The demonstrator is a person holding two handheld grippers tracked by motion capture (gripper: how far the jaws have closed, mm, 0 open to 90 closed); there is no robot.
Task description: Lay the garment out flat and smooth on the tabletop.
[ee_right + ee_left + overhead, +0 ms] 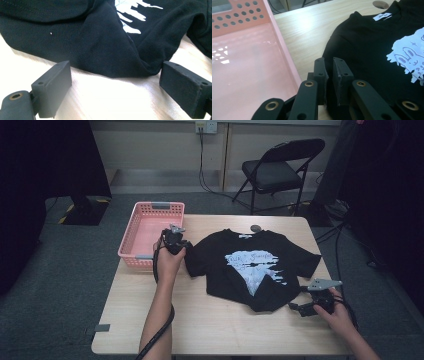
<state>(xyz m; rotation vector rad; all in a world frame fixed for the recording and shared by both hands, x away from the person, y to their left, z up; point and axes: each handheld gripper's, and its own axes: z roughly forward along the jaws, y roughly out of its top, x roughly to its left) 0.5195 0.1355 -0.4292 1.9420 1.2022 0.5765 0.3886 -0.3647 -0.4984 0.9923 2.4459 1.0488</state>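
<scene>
Your left gripper has its jaws nearly together, pinching the sleeve edge of the black T-shirt, which lies spread print-up on the wooden table. Your right gripper stands wide open and holds nothing, its jaws low over the bare wood just short of the shirt's folded-up hem corner. The pink basket sits just beside your left hand. Open tabletop stretches along the near edge between your forearms.
</scene>
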